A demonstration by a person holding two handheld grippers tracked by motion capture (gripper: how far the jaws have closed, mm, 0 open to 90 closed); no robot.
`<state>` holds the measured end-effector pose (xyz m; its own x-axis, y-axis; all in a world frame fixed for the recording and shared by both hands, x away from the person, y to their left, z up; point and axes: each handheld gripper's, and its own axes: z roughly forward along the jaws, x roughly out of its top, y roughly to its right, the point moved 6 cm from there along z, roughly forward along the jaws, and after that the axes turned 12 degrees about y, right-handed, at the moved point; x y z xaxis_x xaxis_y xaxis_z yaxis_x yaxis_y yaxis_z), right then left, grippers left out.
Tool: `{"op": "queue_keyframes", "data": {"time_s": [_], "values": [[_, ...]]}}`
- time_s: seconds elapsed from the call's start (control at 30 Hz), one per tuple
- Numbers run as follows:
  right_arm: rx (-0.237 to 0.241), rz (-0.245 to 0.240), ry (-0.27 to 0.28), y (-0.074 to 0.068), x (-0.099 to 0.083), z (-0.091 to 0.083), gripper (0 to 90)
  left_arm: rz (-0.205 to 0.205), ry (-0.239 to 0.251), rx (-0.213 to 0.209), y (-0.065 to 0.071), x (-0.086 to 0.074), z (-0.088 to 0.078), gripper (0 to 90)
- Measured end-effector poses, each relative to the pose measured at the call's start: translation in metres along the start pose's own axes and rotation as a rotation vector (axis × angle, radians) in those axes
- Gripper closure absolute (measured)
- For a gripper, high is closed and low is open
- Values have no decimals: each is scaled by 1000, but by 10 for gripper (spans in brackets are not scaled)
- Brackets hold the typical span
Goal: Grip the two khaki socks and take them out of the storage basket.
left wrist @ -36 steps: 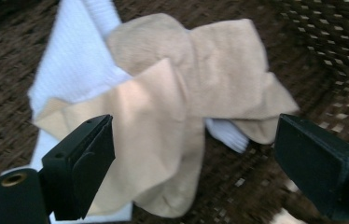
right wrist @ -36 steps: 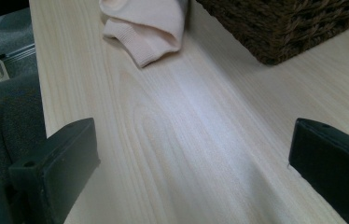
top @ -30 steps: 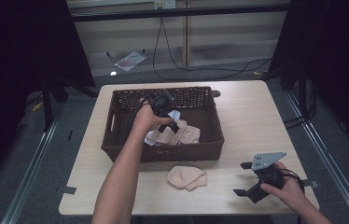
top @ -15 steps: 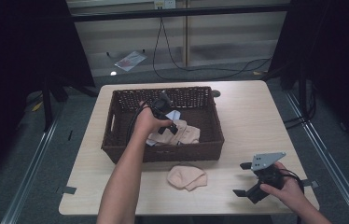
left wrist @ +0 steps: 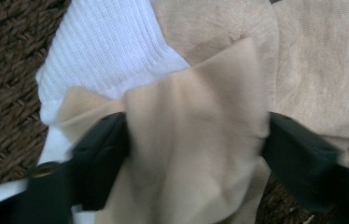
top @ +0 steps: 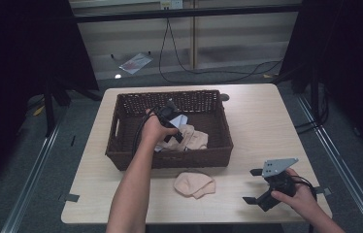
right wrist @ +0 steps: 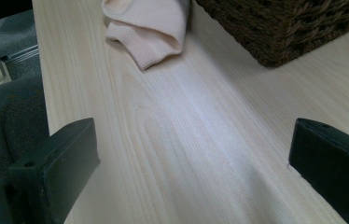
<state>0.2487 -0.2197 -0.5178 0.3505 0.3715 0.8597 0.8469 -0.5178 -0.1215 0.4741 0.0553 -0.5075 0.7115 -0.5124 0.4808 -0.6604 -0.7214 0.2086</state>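
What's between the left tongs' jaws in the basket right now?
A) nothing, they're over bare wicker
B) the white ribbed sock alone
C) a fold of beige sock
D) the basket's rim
C: in the left gripper view a fold of the beige sock sits between the two black jaws of the left tongs, which have just been closing, with the white ribbed sock lying behind it.

No readable text (labels, numbers) anywhere.
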Motion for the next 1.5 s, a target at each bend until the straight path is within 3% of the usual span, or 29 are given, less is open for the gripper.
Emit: {"op": "queue_keyframes", "data": {"time_s": [0.03,0.07,0.1,0.13,0.17,0.27,0.33,0.7,0.73,0.83,1.27,1.5], "values": [[3,3,1,0,0,0,9,2,1,1,0,0,-1,343],[1,1,0,0,0,0,9,7,-11,5,0,-1,-2,409],[2,3,0,0,0,0,9,17,-13,4,-1,-1,-3,546],[2,3,1,0,0,0,9,11,-15,7,-2,-1,-5,627],[-1,3,2,0,0,-1,9,1,-17,3,-2,-1,-8,800],[-4,4,2,0,0,-1,9,-55,-65,-25,1,-2,-18,828],[-3,3,2,0,0,-1,9,-66,-54,-55,3,-1,-23,833],[0,-1,4,1,0,0,9,-67,13,-106,17,17,-68,834],[-5,-5,1,1,0,0,9,-61,18,-113,22,21,-79,834],[-7,-11,5,1,0,1,9,-60,29,-121,25,24,-85,833],[-1,-4,-1,0,0,2,9,-25,19,-138,41,33,-120,833],[-1,-4,-2,0,0,1,9,-6,10,-157,49,34,-131,833]]}}
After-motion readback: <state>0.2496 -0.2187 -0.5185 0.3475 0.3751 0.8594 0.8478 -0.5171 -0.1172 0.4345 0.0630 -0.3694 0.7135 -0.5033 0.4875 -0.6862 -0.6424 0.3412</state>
